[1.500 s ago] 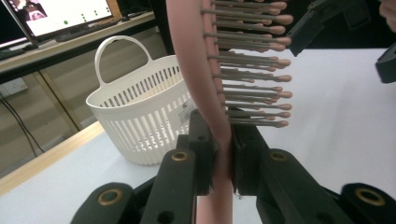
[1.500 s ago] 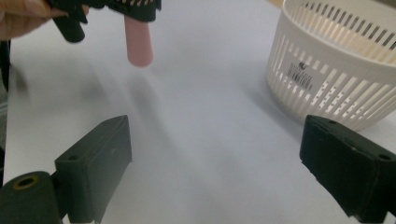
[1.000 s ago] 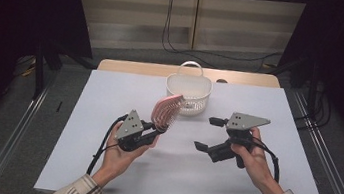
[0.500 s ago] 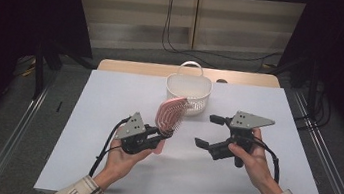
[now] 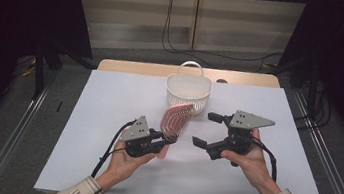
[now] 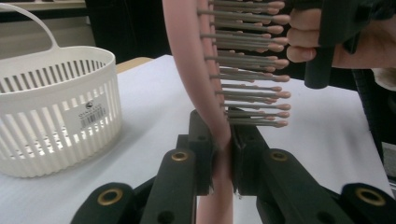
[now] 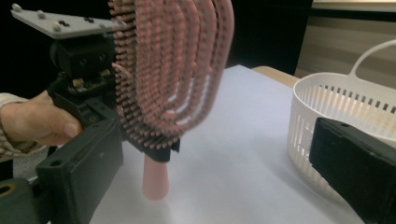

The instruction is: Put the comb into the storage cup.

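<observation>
A pink hairbrush (image 5: 175, 119) stands upright over the white table sheet, its handle pointing down. My left gripper (image 5: 167, 137) is shut on the brush's neck, just below the bristles (image 6: 252, 70). In the left gripper view the pads (image 6: 205, 149) press on the pink stem (image 6: 223, 158) from both sides. My right gripper (image 5: 205, 129) is open, just right of the brush with its jaws wide apart. In the right gripper view the bristled face (image 7: 177, 70) is turned toward my right gripper (image 7: 217, 172), with nothing between those jaws.
A white slatted basket (image 5: 187, 101) with a handle stands behind the brush at the table's far middle; its inside is hard to see. It also stands at the left of the left gripper view (image 6: 51, 116). The white sheet (image 5: 106, 118) spreads to both sides.
My left gripper, with the brush in it, has shifted a little to the right and toward the near edge. The right gripper has stayed where it was.
</observation>
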A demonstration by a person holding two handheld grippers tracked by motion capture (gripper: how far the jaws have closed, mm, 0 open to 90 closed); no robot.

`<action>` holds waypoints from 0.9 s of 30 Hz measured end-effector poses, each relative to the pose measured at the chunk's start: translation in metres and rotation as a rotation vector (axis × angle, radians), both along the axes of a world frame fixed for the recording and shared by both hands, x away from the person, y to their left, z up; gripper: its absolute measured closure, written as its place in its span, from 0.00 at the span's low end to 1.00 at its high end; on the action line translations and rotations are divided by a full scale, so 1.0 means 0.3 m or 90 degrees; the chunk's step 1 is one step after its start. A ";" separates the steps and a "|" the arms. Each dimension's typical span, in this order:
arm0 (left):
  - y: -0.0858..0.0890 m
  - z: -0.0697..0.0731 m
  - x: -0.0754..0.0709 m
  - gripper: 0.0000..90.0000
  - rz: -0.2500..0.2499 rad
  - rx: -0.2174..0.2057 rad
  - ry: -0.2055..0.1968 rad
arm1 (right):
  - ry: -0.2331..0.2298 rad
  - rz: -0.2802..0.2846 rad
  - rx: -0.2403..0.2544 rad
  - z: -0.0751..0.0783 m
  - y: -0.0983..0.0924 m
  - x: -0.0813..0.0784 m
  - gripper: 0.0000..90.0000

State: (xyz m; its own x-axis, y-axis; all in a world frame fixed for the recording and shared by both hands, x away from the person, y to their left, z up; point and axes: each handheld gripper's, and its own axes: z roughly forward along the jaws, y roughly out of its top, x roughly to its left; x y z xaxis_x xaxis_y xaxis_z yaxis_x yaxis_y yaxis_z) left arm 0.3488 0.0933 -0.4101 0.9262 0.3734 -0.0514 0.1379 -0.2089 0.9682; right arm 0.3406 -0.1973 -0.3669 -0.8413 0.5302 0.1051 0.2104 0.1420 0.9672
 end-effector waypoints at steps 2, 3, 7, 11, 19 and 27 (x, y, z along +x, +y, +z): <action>-0.004 0.000 0.000 0.90 -0.007 -0.004 0.002 | -0.004 0.000 0.007 0.008 0.003 -0.003 0.04; -0.006 0.000 -0.001 0.90 -0.008 -0.004 0.002 | -0.005 0.010 0.012 0.011 0.005 -0.005 0.04; -0.016 0.002 -0.001 0.90 -0.014 -0.008 0.001 | -0.013 0.027 0.024 0.022 0.020 -0.008 0.02; -0.026 0.011 0.000 0.90 -0.016 -0.013 -0.004 | -0.020 0.042 0.034 0.038 0.036 -0.009 0.02; -0.055 0.031 0.005 0.90 -0.021 -0.024 -0.011 | -0.044 0.048 0.045 0.087 0.050 0.005 0.02; -0.073 0.024 0.013 0.90 -0.040 -0.017 -0.016 | -0.059 0.051 0.055 0.107 0.053 0.019 0.03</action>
State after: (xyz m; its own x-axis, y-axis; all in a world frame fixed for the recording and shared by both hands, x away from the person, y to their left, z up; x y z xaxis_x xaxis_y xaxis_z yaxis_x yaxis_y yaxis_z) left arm 0.3526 0.0715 -0.4029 0.9488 0.3137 -0.0365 0.1004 -0.1900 0.9766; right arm 0.3463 -0.1815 -0.3348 -0.8885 0.4538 0.0676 0.1111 0.0698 0.9914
